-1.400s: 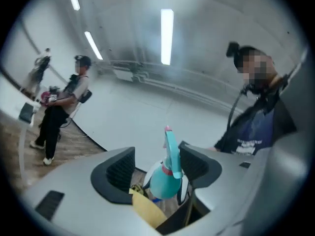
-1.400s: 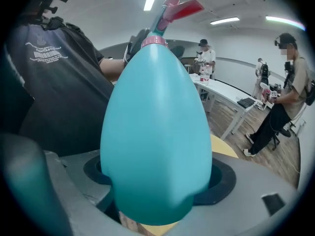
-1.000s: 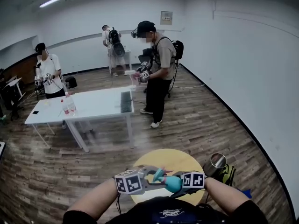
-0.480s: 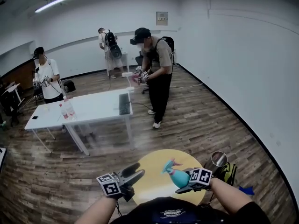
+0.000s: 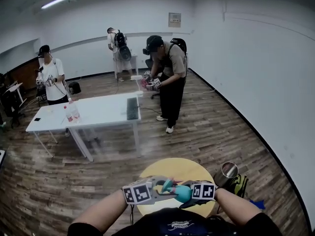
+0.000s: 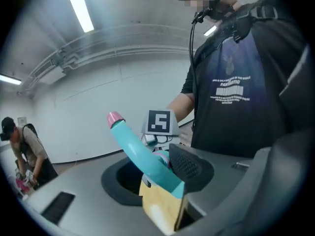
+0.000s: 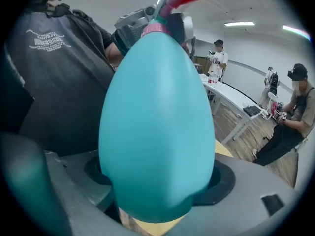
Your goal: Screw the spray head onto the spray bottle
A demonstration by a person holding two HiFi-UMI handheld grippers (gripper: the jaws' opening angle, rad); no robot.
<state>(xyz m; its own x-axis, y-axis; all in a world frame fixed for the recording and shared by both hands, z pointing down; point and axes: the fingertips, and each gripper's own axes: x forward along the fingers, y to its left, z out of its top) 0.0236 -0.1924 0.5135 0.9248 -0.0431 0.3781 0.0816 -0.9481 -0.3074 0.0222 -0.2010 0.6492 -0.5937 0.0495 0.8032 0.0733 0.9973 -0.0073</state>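
Note:
Over the round yellow table (image 5: pixel 183 168) my two grippers meet. The teal egg-shaped spray bottle (image 7: pixel 157 122) fills the right gripper view, and my right gripper (image 7: pixel 156 208) is shut on its lower body. In the head view the bottle (image 5: pixel 183 193) sits between the two marker cubes. The teal spray head (image 6: pixel 143 152) with a pink nozzle tip sits on the bottle's neck. It lies between the jaws of my left gripper (image 6: pixel 165 183), which are closing on it. In the head view the left gripper (image 5: pixel 161 190) reaches in from the left and the spray head (image 5: pixel 168 184) points up-left.
A metal cup (image 5: pixel 229 170) stands to the right of the yellow table. A long white table (image 5: pixel 98 113) with bottles and a keyboard stands further off on the wooden floor. Three people (image 5: pixel 168 77) work near it and the back wall.
Half a second ago the left gripper was drawn back to the left with its jaws apart, off the spray head. Now it is back at the bottle with the head between its jaws.

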